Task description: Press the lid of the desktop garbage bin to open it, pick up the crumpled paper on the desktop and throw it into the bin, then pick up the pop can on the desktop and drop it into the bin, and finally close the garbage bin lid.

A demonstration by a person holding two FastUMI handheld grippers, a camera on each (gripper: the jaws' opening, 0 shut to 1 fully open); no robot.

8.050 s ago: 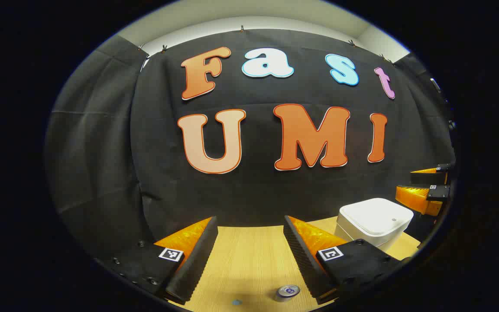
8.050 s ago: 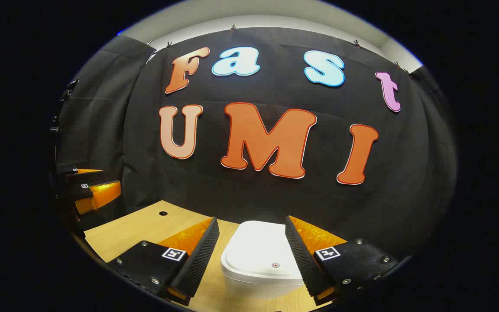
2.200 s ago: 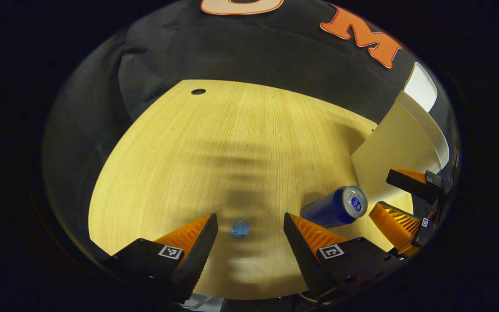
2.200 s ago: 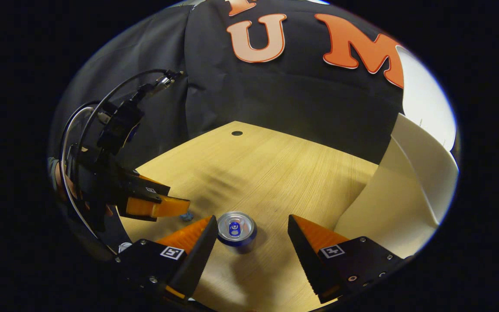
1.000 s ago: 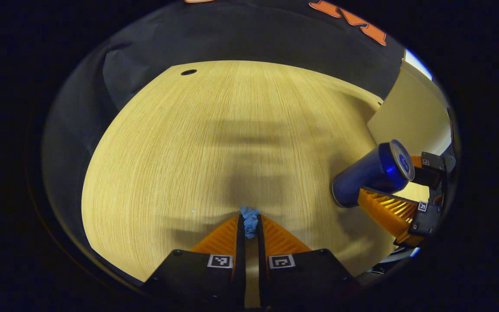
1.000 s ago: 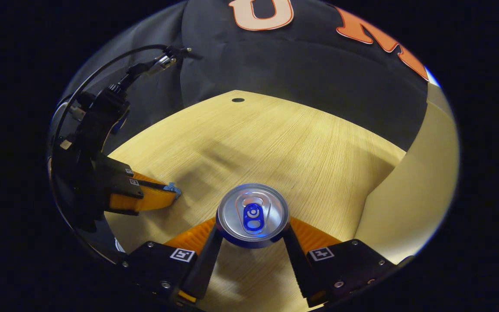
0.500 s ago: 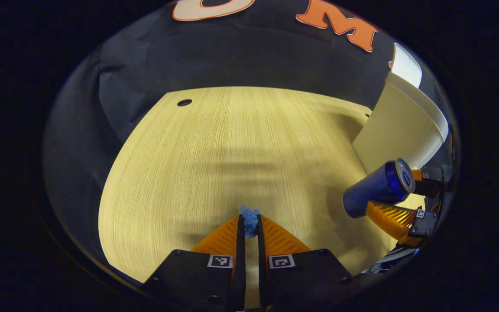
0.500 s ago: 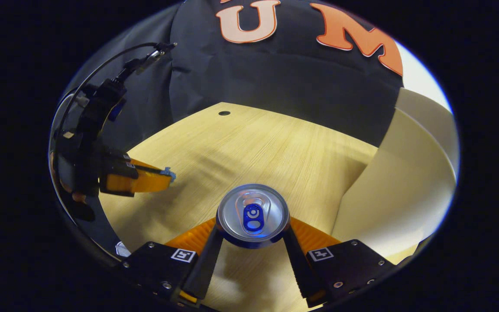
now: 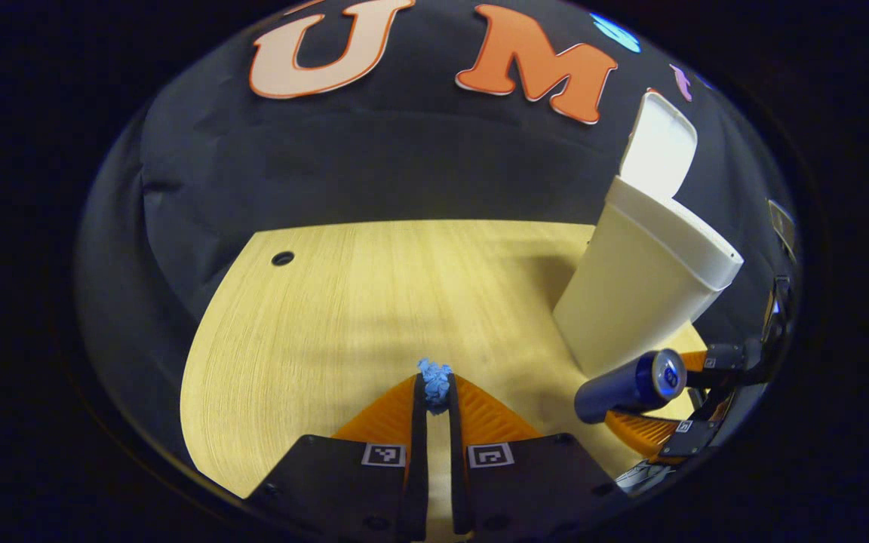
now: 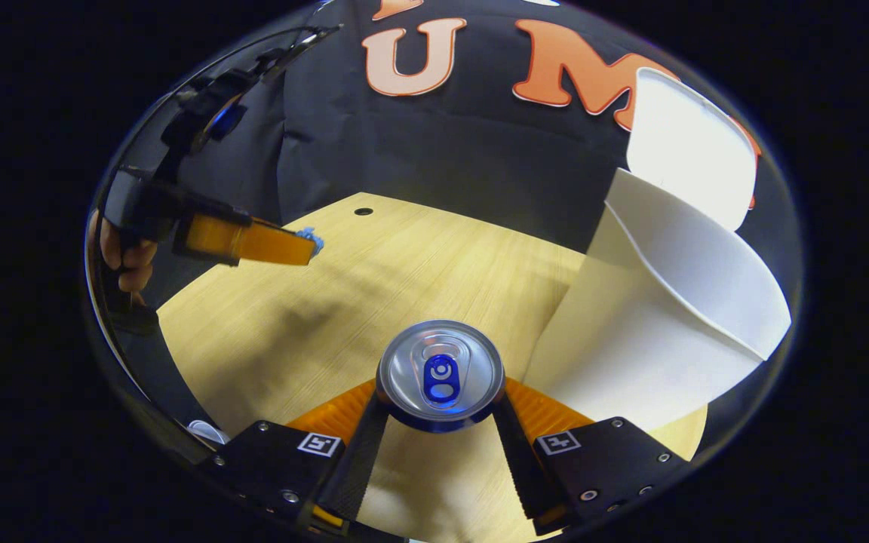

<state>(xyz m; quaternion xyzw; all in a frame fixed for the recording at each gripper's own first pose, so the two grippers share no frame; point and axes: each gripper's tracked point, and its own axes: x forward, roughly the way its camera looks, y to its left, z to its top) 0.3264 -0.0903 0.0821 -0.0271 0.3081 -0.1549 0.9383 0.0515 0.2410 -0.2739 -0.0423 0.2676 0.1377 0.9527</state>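
No readable words or numbers are showing on any object. The pop can (image 10: 440,375) is showing no legible brand.

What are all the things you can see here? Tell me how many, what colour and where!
Garbage bin: one, white, on the desk's right side, lid up.
Pop can: one, blue with silver top, held off the desk between the right gripper's fingers.
Crumpled paper: one, blue, pinched at the left gripper's fingertips.
Desk: one, light wood, with a small dark hole near its far left corner.
Left gripper: one, shut on the paper.
Right gripper: one, shut on the can.
Hand: one, holding the left gripper, at the left of the right gripper view.
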